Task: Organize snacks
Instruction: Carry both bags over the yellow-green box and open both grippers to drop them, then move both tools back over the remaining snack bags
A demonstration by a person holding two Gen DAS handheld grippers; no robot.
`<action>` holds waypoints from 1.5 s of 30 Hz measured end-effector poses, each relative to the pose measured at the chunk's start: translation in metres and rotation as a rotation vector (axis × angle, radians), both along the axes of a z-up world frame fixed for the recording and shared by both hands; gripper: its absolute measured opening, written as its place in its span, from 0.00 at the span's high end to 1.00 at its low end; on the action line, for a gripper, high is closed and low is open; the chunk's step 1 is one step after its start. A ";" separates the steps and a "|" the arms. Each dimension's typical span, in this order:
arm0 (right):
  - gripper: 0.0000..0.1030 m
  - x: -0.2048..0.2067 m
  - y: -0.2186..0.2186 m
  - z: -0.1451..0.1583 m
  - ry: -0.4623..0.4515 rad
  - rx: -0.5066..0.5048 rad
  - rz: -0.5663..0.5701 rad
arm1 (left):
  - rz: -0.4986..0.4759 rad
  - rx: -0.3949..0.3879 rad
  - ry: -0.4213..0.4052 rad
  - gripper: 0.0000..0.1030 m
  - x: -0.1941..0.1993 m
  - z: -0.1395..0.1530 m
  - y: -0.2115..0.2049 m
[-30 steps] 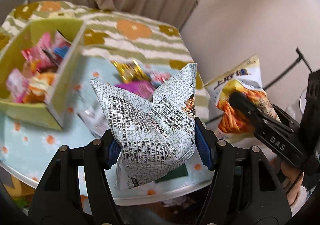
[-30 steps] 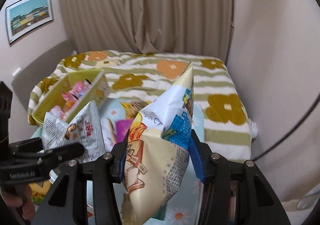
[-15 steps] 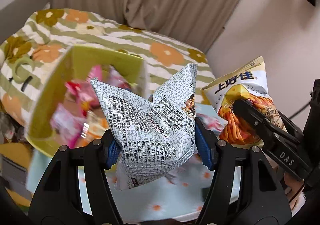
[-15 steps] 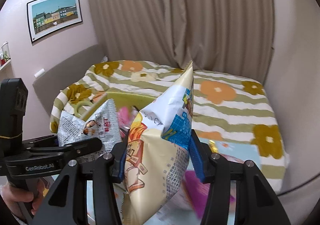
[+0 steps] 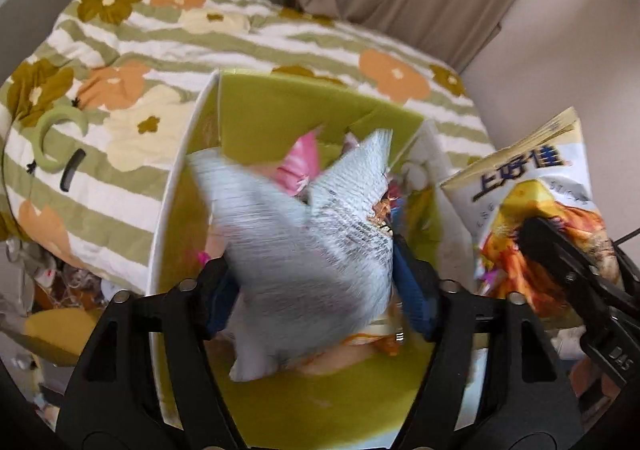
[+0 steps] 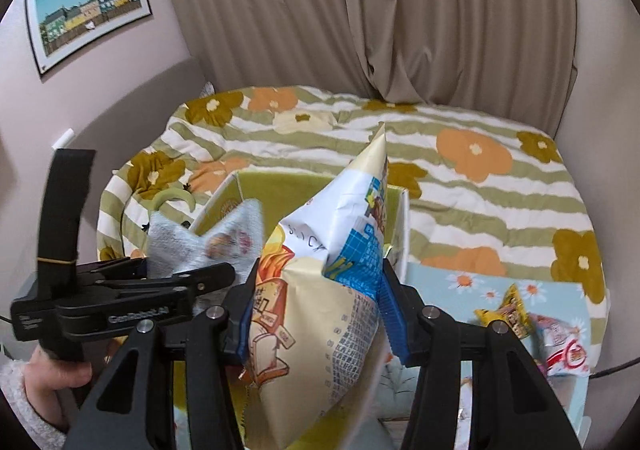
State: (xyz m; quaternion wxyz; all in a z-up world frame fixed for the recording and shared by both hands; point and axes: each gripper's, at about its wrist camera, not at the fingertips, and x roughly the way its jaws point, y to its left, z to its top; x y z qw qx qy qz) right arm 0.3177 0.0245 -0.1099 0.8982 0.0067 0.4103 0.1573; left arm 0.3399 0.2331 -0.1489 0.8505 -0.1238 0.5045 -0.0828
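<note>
Beige curtains [image 6: 400,9] are hanging behind a flowered bedspread [image 6: 480,177]. Left gripper [image 5: 316,282], jaws just opening, is loosing a blurred grey snack bag [image 5: 304,250] over the green box [image 5: 280,117]. Right gripper [image 6: 316,314] is pinching a cream chip bag [image 6: 320,310] just beside it.

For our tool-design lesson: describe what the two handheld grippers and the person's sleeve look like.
Both grippers, left and right, are black plastic with silver bolts and ribbed blue pads. The left one bears pale lettering and a yellow band. The sleeve is fluffy and white.
</note>
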 end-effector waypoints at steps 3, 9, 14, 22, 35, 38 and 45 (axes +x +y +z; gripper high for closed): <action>0.53 0.005 0.010 -0.007 0.021 -0.017 -0.003 | 0.013 0.042 -0.001 0.01 0.003 -0.009 0.008; 0.53 0.010 0.018 -0.017 0.051 -0.034 0.008 | -0.016 0.073 0.002 0.01 -0.013 -0.015 0.011; 0.53 0.018 0.027 -0.014 0.046 -0.016 0.038 | -0.002 0.070 -0.003 0.01 -0.036 -0.012 0.017; 0.53 0.050 0.051 -0.015 0.051 -0.023 0.110 | 0.046 0.078 -0.004 0.01 -0.040 -0.005 0.032; 0.01 0.029 0.030 -0.023 0.030 0.007 0.069 | 0.045 0.086 0.012 0.01 -0.048 -0.008 0.027; 0.01 0.024 0.024 -0.022 0.048 0.015 0.048 | 0.038 0.085 0.011 0.01 -0.052 -0.007 0.026; 0.01 0.002 0.016 -0.009 0.043 -0.015 0.015 | 0.006 0.080 -0.014 0.01 -0.055 0.007 0.012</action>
